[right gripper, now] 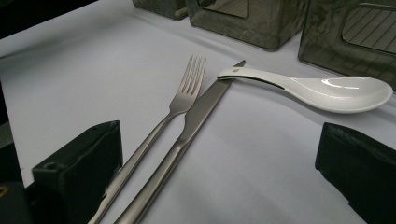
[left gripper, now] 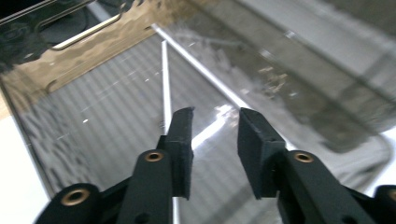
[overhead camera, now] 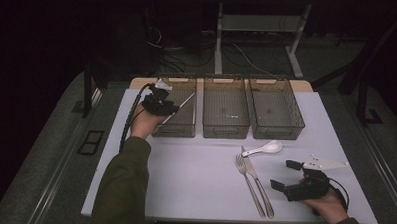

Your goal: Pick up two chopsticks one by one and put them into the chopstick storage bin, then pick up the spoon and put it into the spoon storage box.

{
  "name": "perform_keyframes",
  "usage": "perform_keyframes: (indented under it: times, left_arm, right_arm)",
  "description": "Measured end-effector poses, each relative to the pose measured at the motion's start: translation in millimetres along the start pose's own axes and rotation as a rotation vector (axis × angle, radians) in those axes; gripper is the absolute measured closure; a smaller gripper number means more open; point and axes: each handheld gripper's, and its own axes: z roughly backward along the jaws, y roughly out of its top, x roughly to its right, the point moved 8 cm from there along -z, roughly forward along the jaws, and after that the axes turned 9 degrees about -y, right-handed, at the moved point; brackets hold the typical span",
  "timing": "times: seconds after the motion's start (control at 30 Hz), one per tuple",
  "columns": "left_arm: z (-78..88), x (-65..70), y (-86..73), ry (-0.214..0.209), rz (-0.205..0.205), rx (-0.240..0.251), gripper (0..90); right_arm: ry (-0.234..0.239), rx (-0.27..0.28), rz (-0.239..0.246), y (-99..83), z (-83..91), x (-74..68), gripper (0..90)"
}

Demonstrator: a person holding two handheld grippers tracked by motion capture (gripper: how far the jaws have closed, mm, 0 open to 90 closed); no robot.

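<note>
Left gripper (overhead camera: 165, 107) sits over the leftmost of 3 smoky plastic bins (overhead camera: 176, 122), jaws apart with nothing pinched between them. In the left gripper view I read 2 thin silvery chopsticks (left gripper: 165, 88) lying inside that bin, 1 along the floor and 1 slanting toward the far wall; the pads are clear of both. Right gripper (overhead camera: 288, 174) rests at the table's (overhead camera: 199, 167) near right, jaws wide apart and empty. Fork (overhead camera: 249, 181) and knife (overhead camera: 258, 183) lie side by side just left of it; white spoon's (overhead camera: 265, 147) handle touches the knife tip.
</note>
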Motion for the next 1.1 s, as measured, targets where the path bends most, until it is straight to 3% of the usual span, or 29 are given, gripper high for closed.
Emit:
perform_keyframes:
  times: [0.2, 0.37, 0.53, 0.87, 1.1]
  left_arm:
    - [12.5, 18.9, 1.6, -0.090, -0.011, 0.060, 53.9]
    - [23.6, 34.3, -0.1, -0.139, -0.027, 0.104, 48.8]
    - [32.4, 51.8, -5.5, -0.173, -0.052, 0.116, 43.4]
    - [36.3, 88.5, -25.1, -0.196, -0.107, 0.110, 31.4]
    - [34.7, 106.5, -42.3, -0.211, -0.126, 0.122, 23.2]
  right_arm:
    - [0.000, -0.002, 0.002, 0.3, -1.2, 1.3, 0.9]
    - [-0.001, -0.001, 0.004, 0.2, -1.0, 1.2, 0.9]
    - [-0.002, -0.002, 0.003, -0.1, -0.7, 1.1, 0.9]
    - [0.003, -0.001, 0.004, -0.5, 2.2, -1.7, 0.9]
    - [0.005, -0.001, 0.006, -0.4, 1.5, -1.9, 0.9]
